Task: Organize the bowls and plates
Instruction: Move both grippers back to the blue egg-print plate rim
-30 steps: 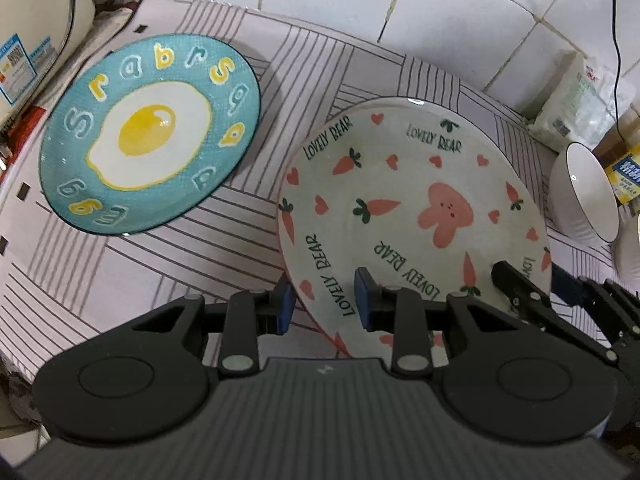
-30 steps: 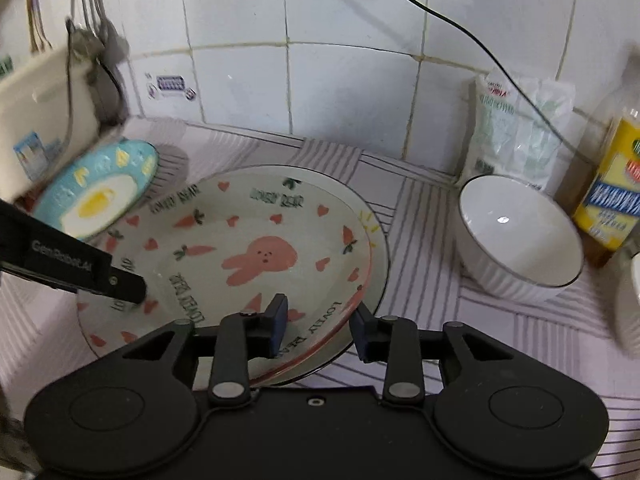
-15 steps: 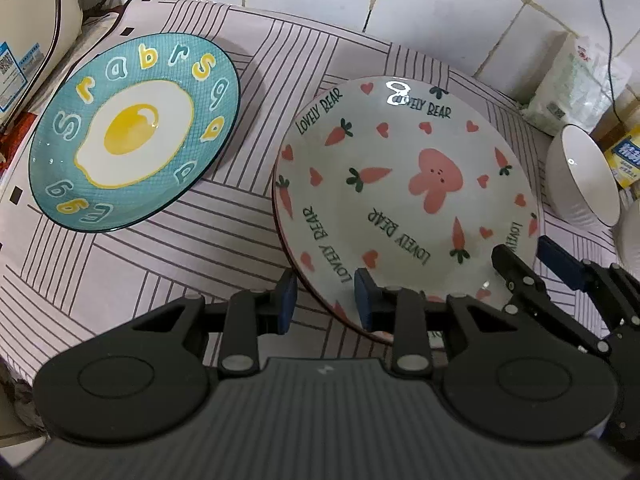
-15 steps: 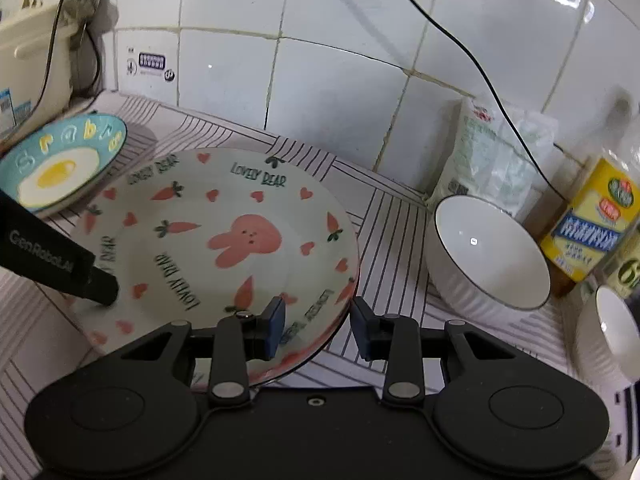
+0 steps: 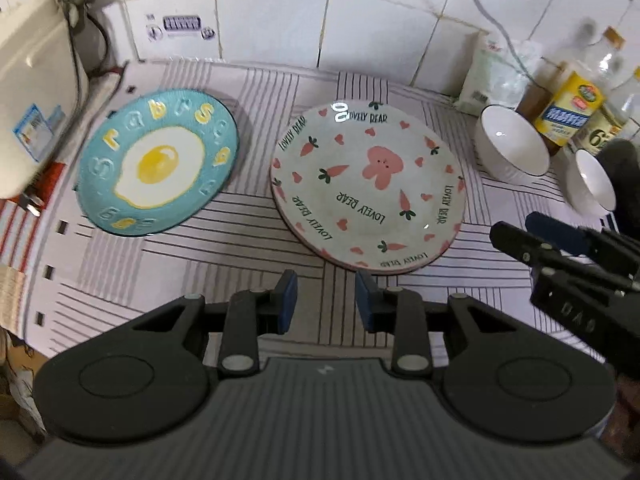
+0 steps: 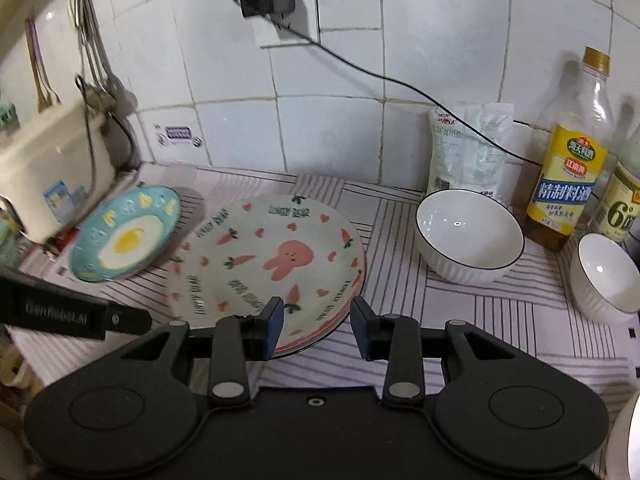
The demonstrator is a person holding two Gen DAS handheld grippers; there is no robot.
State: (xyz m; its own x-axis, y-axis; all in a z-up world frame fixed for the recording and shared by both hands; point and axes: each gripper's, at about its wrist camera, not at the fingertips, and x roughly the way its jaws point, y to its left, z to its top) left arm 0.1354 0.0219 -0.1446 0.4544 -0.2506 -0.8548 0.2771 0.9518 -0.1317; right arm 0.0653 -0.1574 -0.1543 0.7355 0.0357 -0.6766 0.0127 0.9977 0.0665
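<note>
A white plate with a pink rabbit and carrots (image 5: 368, 188) lies flat on the striped cloth, on top of another plate whose rim shows beneath it; it also shows in the right wrist view (image 6: 272, 264). A teal fried-egg plate (image 5: 158, 164) (image 6: 126, 234) lies to its left. Two white bowls (image 5: 514, 146) (image 5: 590, 184) stand to the right, also in the right wrist view (image 6: 468, 236) (image 6: 606, 276). My left gripper (image 5: 326, 300) is open and empty, just before the rabbit plate's near rim. My right gripper (image 6: 316, 326) is open and empty over that plate's near right edge.
A cream appliance (image 6: 52, 172) stands at the far left by the wall. A white bag (image 6: 468, 152) and bottles (image 6: 568, 176) stand at the back right. A cable (image 6: 400, 84) runs down the tiled wall. The counter's front edge lies below my grippers.
Both grippers have let go of the rabbit plate and drawn back and up from it. The plate now lies flat on the stack. The jaws stand wider apart.
</note>
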